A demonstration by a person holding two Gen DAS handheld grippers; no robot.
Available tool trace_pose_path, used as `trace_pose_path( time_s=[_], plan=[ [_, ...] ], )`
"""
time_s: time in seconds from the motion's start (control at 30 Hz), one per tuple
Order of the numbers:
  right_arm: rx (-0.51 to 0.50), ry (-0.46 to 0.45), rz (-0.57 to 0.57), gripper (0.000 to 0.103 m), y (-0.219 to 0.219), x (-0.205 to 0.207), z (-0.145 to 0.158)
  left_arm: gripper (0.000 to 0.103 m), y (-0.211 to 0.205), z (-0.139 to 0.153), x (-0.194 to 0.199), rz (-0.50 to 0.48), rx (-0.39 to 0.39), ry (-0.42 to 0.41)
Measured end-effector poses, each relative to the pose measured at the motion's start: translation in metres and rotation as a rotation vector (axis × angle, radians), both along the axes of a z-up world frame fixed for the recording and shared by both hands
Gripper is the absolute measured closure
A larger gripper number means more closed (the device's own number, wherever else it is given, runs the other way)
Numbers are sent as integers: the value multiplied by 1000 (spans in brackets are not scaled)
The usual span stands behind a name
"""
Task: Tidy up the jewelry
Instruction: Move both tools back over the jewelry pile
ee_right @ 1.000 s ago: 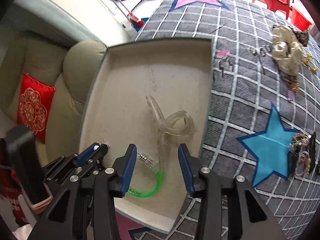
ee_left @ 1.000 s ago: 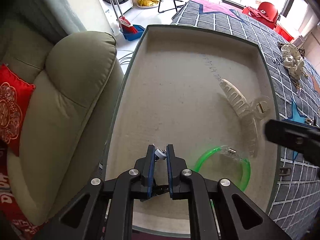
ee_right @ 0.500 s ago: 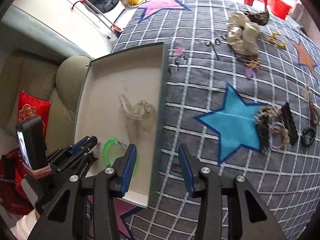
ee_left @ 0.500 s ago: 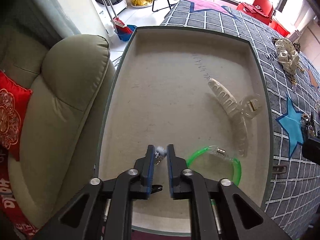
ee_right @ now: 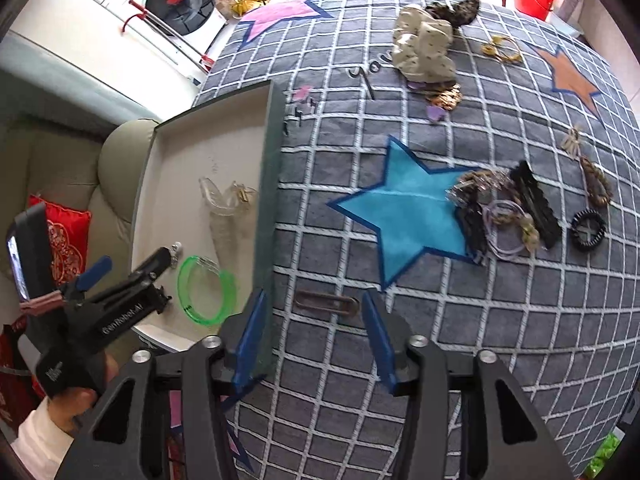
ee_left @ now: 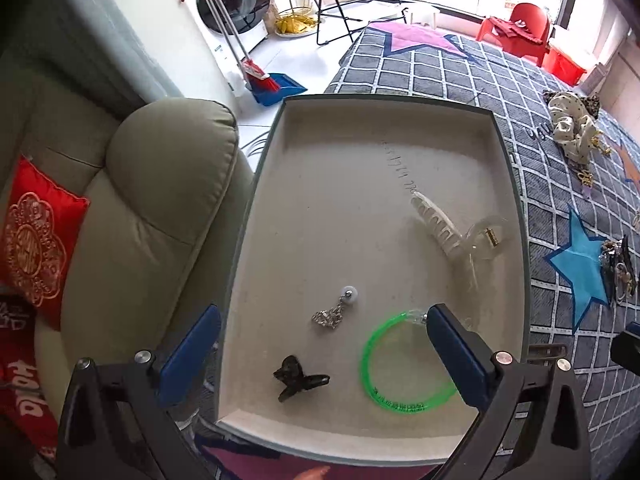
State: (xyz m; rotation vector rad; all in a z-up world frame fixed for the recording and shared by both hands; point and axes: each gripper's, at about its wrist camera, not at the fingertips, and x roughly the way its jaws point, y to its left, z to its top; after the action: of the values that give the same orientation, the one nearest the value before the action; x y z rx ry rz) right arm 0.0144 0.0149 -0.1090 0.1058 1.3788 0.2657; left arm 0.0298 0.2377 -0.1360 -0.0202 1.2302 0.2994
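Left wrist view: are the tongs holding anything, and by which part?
Nothing. The left tongs are opening, with nothing gripped; the silver earring lies loose on the tray floor.

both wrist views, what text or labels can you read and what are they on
"GenRobot.AI": white print on the left claw's black body, right wrist view.
"You": dark script on the grey checked blanket near the cream scrunchie; the letters after it are hidden.
Green bangle: small dark print along its rim, too small to read.
Red cushion: gold ornamental emblem, not legible.
Red cloth at the left wrist view's lower left: white letters, cut off and tilted, unreadable.
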Motion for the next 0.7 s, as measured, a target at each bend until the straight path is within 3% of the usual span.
trace_pose_path(
  time_s=[0.2,0.33,0.7],
  plan=[
    [-9,25,-25,30,-19,-10,-2,0,-9,1,-4,-37,-52,53],
    [-18,52,-66,25,-41,-17,-5,0,-28,9,-14,-92,-67,51],
    [-71,100,-209,24,-118,-36,-12,0,-97,29,-16,-195,-120,38]
  ],
)
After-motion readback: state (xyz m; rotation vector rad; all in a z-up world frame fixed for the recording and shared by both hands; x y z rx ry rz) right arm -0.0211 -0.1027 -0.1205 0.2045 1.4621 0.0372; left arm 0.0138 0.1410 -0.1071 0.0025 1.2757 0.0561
